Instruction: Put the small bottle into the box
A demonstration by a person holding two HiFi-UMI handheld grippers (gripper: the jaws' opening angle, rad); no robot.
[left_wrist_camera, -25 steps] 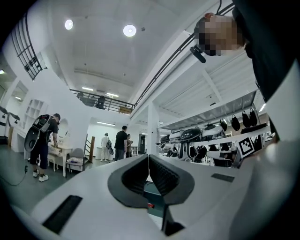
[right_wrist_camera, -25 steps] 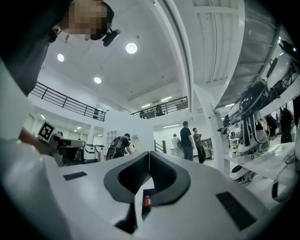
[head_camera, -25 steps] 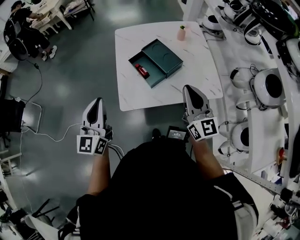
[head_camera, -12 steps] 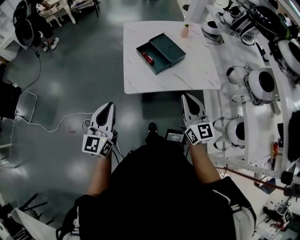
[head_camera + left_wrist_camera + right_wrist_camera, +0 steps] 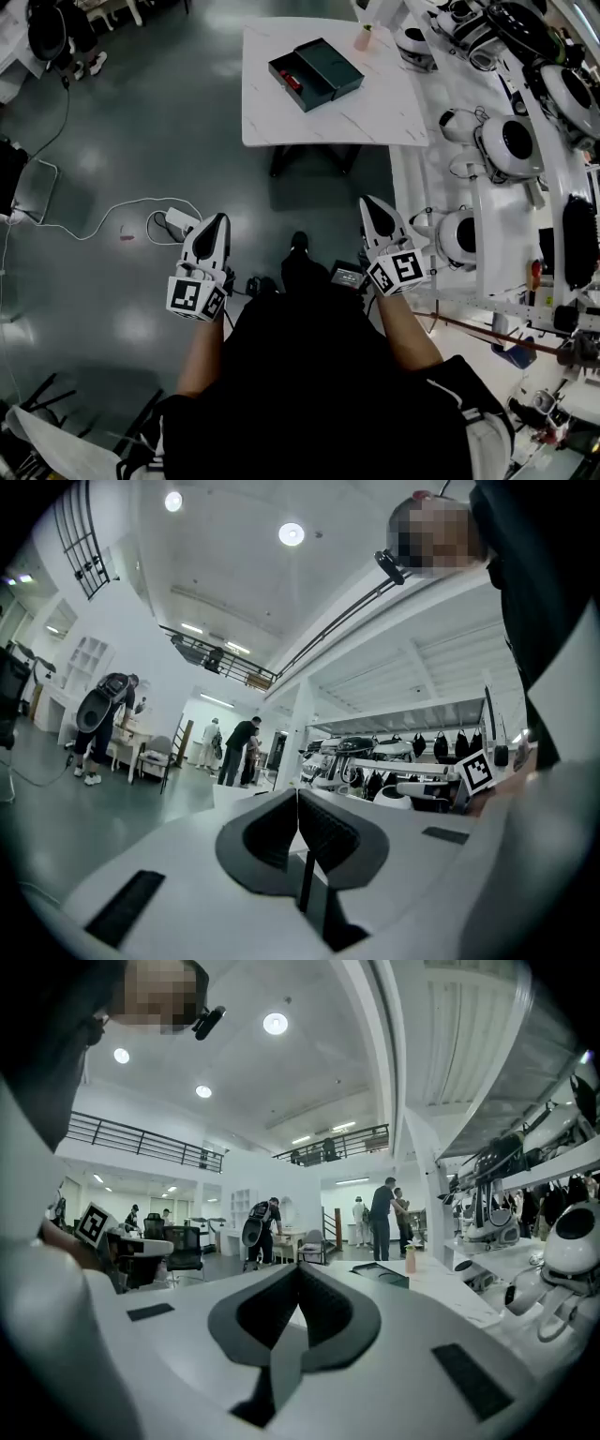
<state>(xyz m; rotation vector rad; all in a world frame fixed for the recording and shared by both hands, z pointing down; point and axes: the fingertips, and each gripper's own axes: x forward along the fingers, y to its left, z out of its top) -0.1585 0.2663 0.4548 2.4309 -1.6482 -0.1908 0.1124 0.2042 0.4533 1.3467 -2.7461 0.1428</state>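
Teal box (image 5: 330,67) up at 12 o'clock on the table (image 5: 375,117), red bottle (image 5: 291,81) in it. Left gripper (image 5: 219,221) and right gripper (image 5: 367,202) both pressed together, empty.

no readable text or numbers, only square markers on the left gripper (image 5: 220,219) and right gripper (image 5: 365,202)

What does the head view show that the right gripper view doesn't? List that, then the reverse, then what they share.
Only the head view: the small red object lying inside the dark teal open box, and the white cable on the floor.

Only the right gripper view: the round ceiling lights and two people standing beyond the table.

Both: the white marble-topped table, the box, the small pink bottle standing apart from it, and the right gripper, jaws shut and empty.
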